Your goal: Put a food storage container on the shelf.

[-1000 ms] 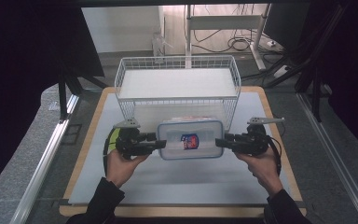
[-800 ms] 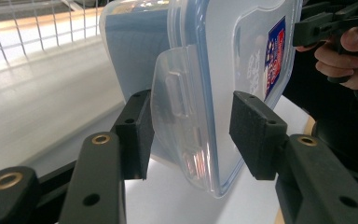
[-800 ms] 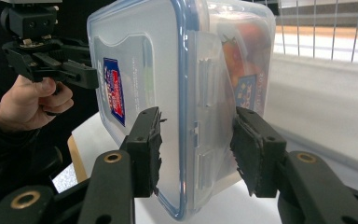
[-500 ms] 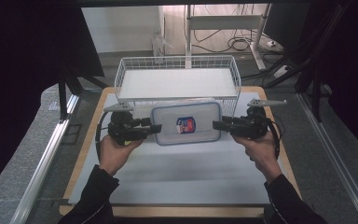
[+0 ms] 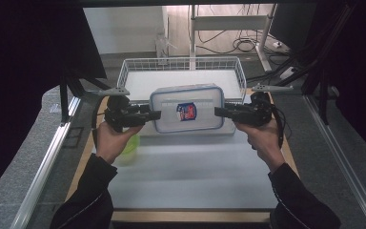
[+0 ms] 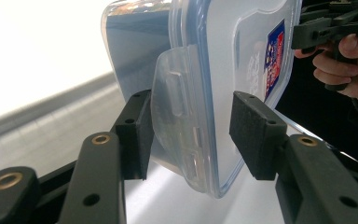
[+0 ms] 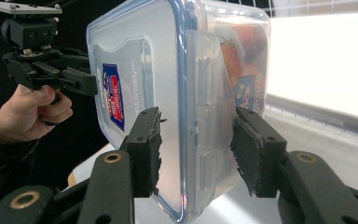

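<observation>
Here, high view: a clear lidded food container (image 5: 187,109) is held above the counter (image 5: 190,167), before the wire basket (image 5: 181,64), between left gripper (image 5: 155,115) and right gripper (image 5: 220,111). Left gripper view: jaws straddle the container's end latch (image 6: 177,112), one pad apart. Right gripper view: jaws bracket the opposite end, contact uncertain.

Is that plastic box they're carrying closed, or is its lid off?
Closed: the blue-rimmed lid sits on the box, its side flap folded down.
</observation>
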Motion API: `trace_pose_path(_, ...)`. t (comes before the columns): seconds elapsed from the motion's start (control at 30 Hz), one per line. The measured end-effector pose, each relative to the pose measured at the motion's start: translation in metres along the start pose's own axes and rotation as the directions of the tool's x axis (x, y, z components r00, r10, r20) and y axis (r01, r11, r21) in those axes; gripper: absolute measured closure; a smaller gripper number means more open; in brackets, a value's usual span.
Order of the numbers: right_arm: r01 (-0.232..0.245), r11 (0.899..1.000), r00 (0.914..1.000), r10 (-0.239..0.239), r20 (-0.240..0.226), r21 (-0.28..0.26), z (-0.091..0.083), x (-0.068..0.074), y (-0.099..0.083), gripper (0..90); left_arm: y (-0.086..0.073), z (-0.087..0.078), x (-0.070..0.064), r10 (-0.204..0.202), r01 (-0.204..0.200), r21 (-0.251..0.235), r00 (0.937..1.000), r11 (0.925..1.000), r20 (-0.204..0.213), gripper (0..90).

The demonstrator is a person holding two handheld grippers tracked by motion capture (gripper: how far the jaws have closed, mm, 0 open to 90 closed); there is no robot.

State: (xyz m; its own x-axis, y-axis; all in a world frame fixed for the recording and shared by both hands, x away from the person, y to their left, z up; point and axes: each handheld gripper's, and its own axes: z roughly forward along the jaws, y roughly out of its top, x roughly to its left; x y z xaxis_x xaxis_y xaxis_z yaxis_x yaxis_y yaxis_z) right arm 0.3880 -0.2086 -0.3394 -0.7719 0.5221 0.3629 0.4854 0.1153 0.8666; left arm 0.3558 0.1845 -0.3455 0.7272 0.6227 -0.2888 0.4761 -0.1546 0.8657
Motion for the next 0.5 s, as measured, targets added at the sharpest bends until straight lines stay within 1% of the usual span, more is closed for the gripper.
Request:
trace_pose_path(0.07,-0.001,1.000,1.0000,0.001,0.001,-0.011,0.001,0.000,0.006,53.4,0.007,-0.001,0.002,0.011,-0.011,-0.005,0.9999,0.9999,-0.001,50.6)
trace_pose_path(0.1,0.001,1.000,1.0000,-0.001,0.002,-0.022,0.002,-0.001,0.012,53.4,0.014,-0.002,0.005,0.013,-0.013,-0.004,0.9999,0.9999,-0.001,50.6)
trace_pose_path(0.13,0.001,1.000,1.0000,-0.001,0.002,-0.022,0.002,-0.001,0.012,53.4,0.014,-0.002,0.005,0.013,-0.013,-0.004,0.9999,0.9999,-0.001,50.6)
trace_pose_path(0.17,0.001,1.000,1.0000,-0.001,0.002,-0.029,0.003,-0.002,0.018,53.4,0.021,-0.003,0.009,0.021,-0.021,-0.005,0.9998,0.9998,-0.003,50.6)
trace_pose_path(0.2,0.001,1.000,1.0000,-0.001,0.002,-0.029,0.003,-0.002,0.018,53.4,0.021,-0.003,0.009,0.021,-0.021,-0.005,0.9998,0.9998,-0.003,50.6)
trace_pose_path(0.23,0.001,0.999,1.0000,-0.001,0.003,-0.035,0.005,-0.004,0.024,53.4,0.027,-0.003,0.012,0.019,-0.020,-0.006,0.9998,0.9998,-0.004,50.6)
trace_pose_path(0.27,0.001,0.999,1.0000,-0.001,0.003,-0.035,0.005,-0.004,0.024,53.4,0.027,-0.003,0.012,0.019,-0.020,-0.006,0.9998,0.9998,-0.004,50.6)
trace_pose_path(0.3,0.002,0.999,1.0000,-0.002,0.001,-0.038,0.008,-0.006,0.030,53.4,0.030,-0.003,0.014,0.020,-0.020,-0.008,0.9998,0.9998,-0.006,50.6)
trace_pose_path(0.33,0.002,0.999,1.0000,-0.002,0.001,-0.038,0.008,-0.006,0.030,53.4,0.033,-0.004,0.016,0.018,-0.018,-0.008,0.9998,0.9998,-0.006,50.6)
trace_pose_path(0.37,-0.002,0.999,1.0000,0.002,0.000,-0.042,0.011,-0.009,0.036,53.4,0.040,-0.004,0.020,0.013,-0.013,-0.012,0.9998,0.9998,-0.012,50.5)
trace_pose_path(0.4,-0.002,0.999,1.0000,0.002,0.000,-0.042,0.011,-0.009,0.036,53.4,0.040,-0.004,0.020,0.013,-0.013,-0.012,0.9998,0.9998,-0.012,50.5)
trace_pose_path(0.43,-0.010,0.999,0.9999,0.009,-0.006,-0.046,0.015,-0.012,0.043,53.3,0.045,-0.006,0.024,0.011,-0.011,-0.023,0.9998,0.9997,-0.018,50.5)
trace_pose_path(0.47,-0.010,0.999,0.9999,0.009,-0.006,-0.046,0.015,-0.012,0.043,53.3,0.045,-0.006,0.024,0.011,-0.011,-0.023,0.9998,0.9997,-0.018,50.5)
trace_pose_path(0.5,-0.013,0.999,0.9999,0.013,-0.010,-0.050,0.019,-0.014,0.048,53.2,0.051,-0.006,0.029,0.007,-0.008,-0.031,0.9997,0.9995,-0.024,50.4)
